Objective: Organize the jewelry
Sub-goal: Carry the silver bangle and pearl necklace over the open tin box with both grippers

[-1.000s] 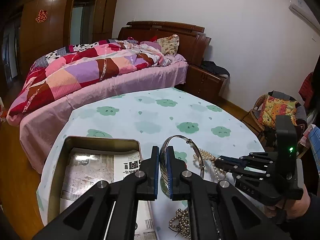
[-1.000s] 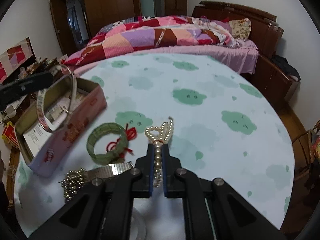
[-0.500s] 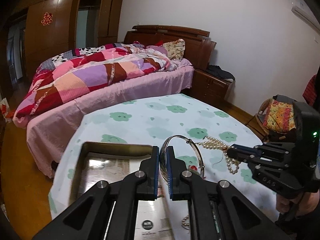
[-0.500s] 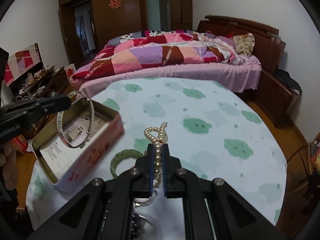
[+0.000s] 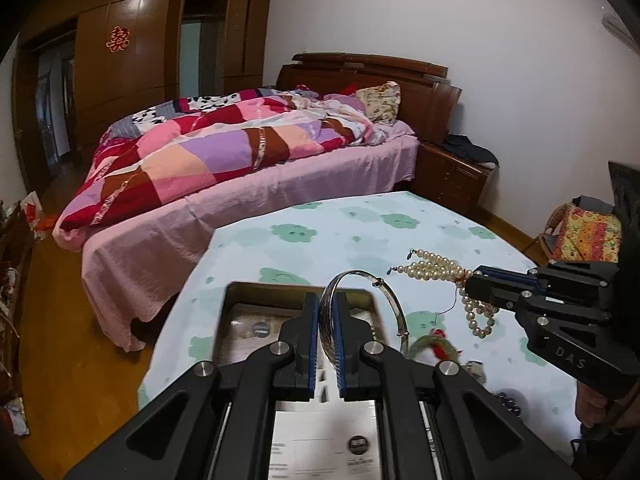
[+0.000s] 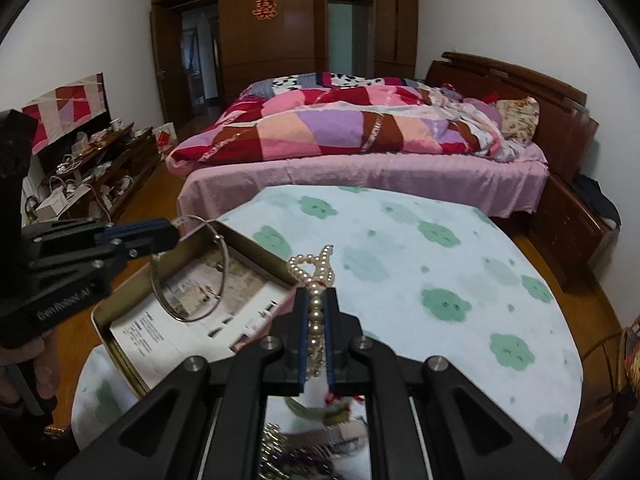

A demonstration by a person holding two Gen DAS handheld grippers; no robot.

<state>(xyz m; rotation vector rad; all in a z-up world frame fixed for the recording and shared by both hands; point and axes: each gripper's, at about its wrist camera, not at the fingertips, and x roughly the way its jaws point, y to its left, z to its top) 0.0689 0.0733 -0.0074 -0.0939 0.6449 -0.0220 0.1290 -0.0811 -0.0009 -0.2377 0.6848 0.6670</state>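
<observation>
Left gripper (image 5: 328, 344): I am clamping a silver bangle (image 5: 362, 308) above the tin (image 6: 120, 332).
Right gripper (image 6: 316, 336): I am pinching the pearl necklace (image 6: 314, 276); its side is reading "DAS".

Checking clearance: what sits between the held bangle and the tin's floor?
Only air: the silver bangle hangs above the tin, over its paper lining, per the right wrist view.

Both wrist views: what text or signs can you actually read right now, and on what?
"DAS": right gripper body, left wrist view.
Red double-happiness sign: wardrobe door.
Lettering on left gripper body: blurred, unreadable.
Printed papers in the tin: too small to read.
</observation>
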